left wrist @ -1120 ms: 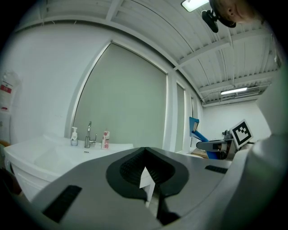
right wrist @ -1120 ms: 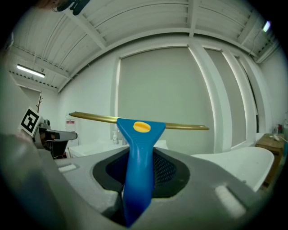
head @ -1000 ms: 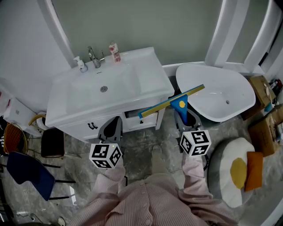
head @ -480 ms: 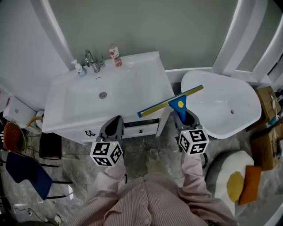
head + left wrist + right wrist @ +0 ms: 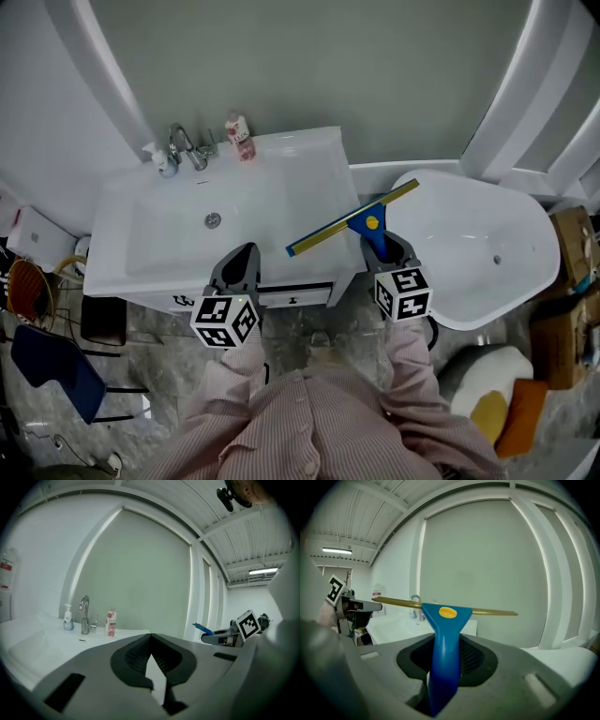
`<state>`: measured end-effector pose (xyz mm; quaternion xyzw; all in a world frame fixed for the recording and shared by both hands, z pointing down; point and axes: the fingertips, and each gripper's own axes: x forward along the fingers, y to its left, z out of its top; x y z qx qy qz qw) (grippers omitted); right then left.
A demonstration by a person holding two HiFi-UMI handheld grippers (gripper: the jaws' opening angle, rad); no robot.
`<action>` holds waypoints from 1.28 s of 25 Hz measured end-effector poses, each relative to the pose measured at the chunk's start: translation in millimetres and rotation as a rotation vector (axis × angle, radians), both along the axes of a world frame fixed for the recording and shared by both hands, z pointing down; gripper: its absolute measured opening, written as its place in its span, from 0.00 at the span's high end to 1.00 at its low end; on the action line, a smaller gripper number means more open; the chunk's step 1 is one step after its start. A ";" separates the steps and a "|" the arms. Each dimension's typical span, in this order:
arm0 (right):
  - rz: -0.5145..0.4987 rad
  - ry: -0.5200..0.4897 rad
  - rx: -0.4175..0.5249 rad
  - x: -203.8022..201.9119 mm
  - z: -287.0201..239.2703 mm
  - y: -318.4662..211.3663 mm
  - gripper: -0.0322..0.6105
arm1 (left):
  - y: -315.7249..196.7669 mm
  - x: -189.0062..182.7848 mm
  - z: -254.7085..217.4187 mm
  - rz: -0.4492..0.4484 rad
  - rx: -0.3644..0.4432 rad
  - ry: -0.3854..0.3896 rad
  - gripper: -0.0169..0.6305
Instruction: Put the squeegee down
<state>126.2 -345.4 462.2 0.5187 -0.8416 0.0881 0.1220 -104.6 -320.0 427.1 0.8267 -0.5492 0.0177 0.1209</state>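
Note:
The squeegee (image 5: 352, 223) has a blue handle and a long yellow blade. My right gripper (image 5: 382, 246) is shut on the handle, and the blade slants above the right front corner of the white sink vanity (image 5: 291, 178). In the right gripper view the blue handle (image 5: 444, 658) rises from between the jaws and the blade (image 5: 487, 612) lies level across the picture. My left gripper (image 5: 244, 255) hovers at the vanity's front edge, shut with nothing in it. Its jaw tips (image 5: 150, 641) meet in the left gripper view.
A faucet (image 5: 180, 145), a small soap dispenser (image 5: 157, 159) and a pink bottle (image 5: 239, 136) stand at the back of the vanity. A white bathtub (image 5: 487, 234) lies to the right. On the floor are a blue chair (image 5: 47, 370), a cushion (image 5: 487, 408) and cardboard boxes (image 5: 572, 244).
Both grippers have moved forward toward the vanity. The squeegee blade, earlier in front of the cabinet and tub, now hangs over the vanity's right front corner.

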 end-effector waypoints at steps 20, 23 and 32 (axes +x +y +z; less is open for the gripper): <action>-0.341 0.350 -0.131 -14.1 75.6 -124.5 0.78 | -92.7 -3.8 48.2 -0.056 -0.119 0.030 0.97; -0.410 0.406 -0.152 -22.3 86.8 -134.0 0.78 | -100.0 -4.6 59.0 -0.044 -0.154 0.034 0.97; -0.570 0.545 -0.231 -43.0 123.8 -152.5 0.78 | -123.4 -3.8 91.9 -0.012 -0.245 0.057 0.97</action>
